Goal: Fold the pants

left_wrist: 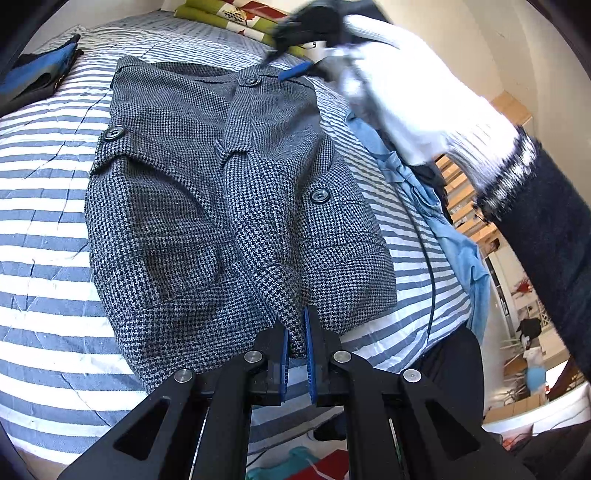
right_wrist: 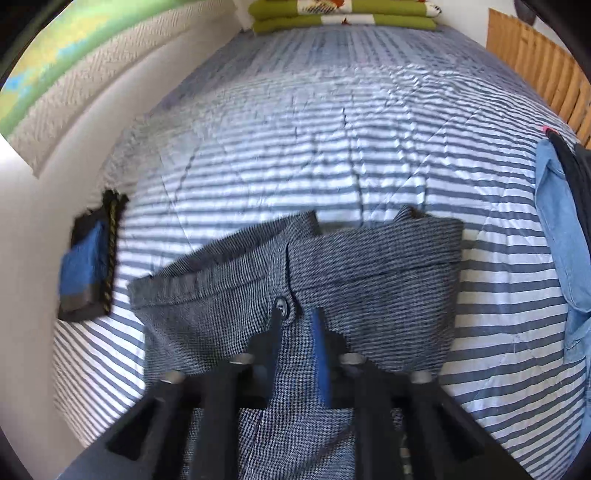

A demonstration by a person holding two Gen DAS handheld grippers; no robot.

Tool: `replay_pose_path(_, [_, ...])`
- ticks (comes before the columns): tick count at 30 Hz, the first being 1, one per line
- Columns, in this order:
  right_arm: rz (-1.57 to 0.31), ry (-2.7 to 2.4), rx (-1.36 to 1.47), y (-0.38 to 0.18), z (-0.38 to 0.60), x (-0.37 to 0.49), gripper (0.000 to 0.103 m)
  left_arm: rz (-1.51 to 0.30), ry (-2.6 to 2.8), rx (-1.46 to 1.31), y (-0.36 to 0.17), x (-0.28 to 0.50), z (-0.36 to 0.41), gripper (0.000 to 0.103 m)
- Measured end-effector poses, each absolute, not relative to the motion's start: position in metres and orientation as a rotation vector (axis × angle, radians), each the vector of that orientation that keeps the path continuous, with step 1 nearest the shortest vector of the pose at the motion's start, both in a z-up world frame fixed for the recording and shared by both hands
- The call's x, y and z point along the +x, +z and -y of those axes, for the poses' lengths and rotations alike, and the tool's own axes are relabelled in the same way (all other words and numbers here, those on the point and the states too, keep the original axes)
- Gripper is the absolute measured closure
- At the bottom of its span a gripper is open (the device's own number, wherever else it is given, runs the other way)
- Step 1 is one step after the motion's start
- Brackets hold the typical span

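One pair grey houndstooth pants, lying flat on striped bedspread. Left gripper clamped on raised fabric ridge at near edge. Right gripper partly open over waistband beside button, fabric between jaws, not pinched. Blue-black folded garment apart at left.

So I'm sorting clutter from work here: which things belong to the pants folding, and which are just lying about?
In the job:
checked pants
left gripper, shut on a pants fold
right gripper, open over the waistband

Lying about:
blue denim garment
green cushions
blue-and-black folded cloth
striped bedspread
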State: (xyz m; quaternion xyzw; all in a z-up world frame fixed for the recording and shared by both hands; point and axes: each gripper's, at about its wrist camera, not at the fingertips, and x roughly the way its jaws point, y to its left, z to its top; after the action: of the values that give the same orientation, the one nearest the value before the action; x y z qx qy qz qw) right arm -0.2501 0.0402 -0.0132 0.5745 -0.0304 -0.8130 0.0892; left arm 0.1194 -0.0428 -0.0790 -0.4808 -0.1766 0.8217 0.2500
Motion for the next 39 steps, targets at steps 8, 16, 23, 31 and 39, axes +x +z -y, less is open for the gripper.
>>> replay_pose_path(8, [-0.326,-2.480,1.778,-0.059,0.006,-0.259,0.083,0.417,2.270,-1.336,-0.079,0.117,0.038,0.095])
replay_pose_path(16, [0.011,-2.530,1.549,0.007,-0.037,-0.242,0.096,0.351,2.298,-1.272,-0.066,0.126,0.033,0.095])
replay_pose_path(23, [0.071,-2.396,1.415,0.029,0.011,-0.230,0.096,0.346,2.314,-1.268,-0.069,0.136,0.032,0.095])
replay_pose_path(31, [-0.094,-2.275,1.432,-0.006,0.113,-0.226,0.096,0.374,2.373,-1.288,-0.076,0.148,0.056,0.095])
replay_pose_path(39, [-0.038,-2.152,1.475,-0.011,0.111,-0.220,0.083,0.422,2.288,-1.248,-0.070,0.160,0.070,0.066])
